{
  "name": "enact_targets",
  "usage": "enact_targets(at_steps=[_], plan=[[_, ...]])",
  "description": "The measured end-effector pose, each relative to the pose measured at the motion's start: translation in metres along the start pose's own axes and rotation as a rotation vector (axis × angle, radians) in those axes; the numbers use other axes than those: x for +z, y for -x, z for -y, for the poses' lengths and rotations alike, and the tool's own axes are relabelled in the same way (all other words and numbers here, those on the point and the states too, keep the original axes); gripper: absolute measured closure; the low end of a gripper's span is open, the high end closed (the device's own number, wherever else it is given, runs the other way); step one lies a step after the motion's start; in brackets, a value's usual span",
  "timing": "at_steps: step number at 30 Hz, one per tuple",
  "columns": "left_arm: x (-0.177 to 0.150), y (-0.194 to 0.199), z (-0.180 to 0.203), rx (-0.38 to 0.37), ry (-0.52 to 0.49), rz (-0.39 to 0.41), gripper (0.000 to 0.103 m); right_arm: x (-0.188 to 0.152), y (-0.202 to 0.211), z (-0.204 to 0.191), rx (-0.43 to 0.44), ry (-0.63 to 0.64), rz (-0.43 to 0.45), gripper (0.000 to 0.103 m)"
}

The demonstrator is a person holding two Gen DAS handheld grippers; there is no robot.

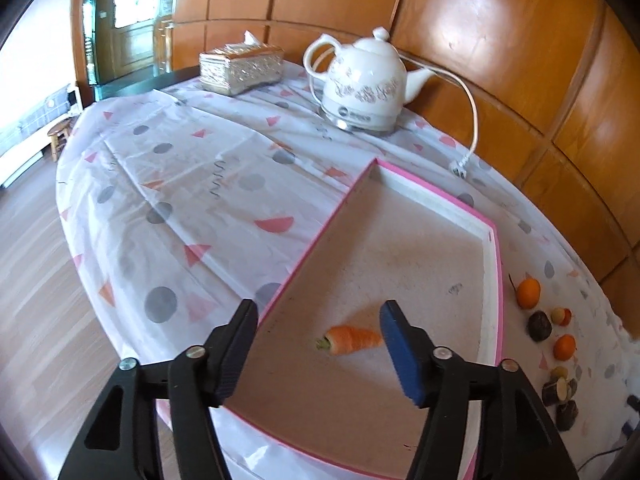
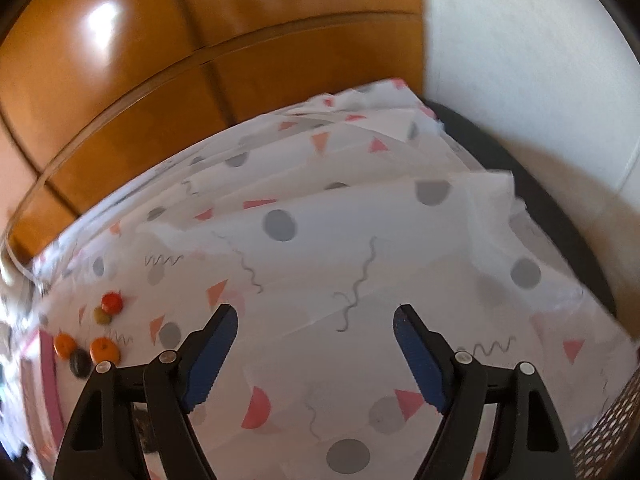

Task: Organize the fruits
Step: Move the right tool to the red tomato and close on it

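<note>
One carrot (image 1: 352, 339) lying in tray (image 1: 495, 264) – left gripper (image 1: 316, 334) open

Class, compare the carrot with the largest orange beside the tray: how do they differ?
The carrot lies inside the tray; the orange sits outside it on the tablecloth. The carrot is long and tapered; the orange is round. The carrot shows a green stem end; the orange shows none. Both are orange-coloured.

1. Thin, creased white plastic tablecloth with pink and grey shapes (image 1: 168, 184), slightly sheeny.
2. Glossy varnished orange-brown wooden wall panels (image 1: 500, 40).
3. Smooth, glazed white ceramic electric kettle (image 1: 362, 80).
4. Pink-edged shallow tray (image 1: 495, 264) with a matt, grainy beige floor.
5. Matt black plastic gripper arms with ribbed blue pads (image 2: 210, 364).
</note>
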State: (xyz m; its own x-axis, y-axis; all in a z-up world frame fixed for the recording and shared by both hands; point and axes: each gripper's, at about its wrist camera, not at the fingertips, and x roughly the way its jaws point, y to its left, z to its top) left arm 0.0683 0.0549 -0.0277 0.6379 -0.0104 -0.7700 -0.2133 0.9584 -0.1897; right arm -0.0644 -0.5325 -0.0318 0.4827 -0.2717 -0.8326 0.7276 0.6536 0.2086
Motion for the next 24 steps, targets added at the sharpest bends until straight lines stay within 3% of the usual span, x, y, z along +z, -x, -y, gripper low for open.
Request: enact_targets(at_steps=[3,7,15,24], plan=[[0.001,0.003,-0.002,-0.002,0.004,0.013,0.035,-0.001,-0.006,0.009,0.025,-0.056,-0.042,0.021],[0.002,0.005,-0.008,-0.011,0.009,0.017,0.032,-0.003,0.001,-0.006,0.045,0.017,-0.007,0.021],[0.004,0.009,-0.032,0.005,0.052,0.025,0.032,-0.018,0.002,-0.059,0.16,0.175,-0.051,0.042],[0.007,0.016,-0.066,0.03,0.123,0.041,0.031,-0.018,-0.014,-0.14,0.271,0.29,-0.098,0.055]])
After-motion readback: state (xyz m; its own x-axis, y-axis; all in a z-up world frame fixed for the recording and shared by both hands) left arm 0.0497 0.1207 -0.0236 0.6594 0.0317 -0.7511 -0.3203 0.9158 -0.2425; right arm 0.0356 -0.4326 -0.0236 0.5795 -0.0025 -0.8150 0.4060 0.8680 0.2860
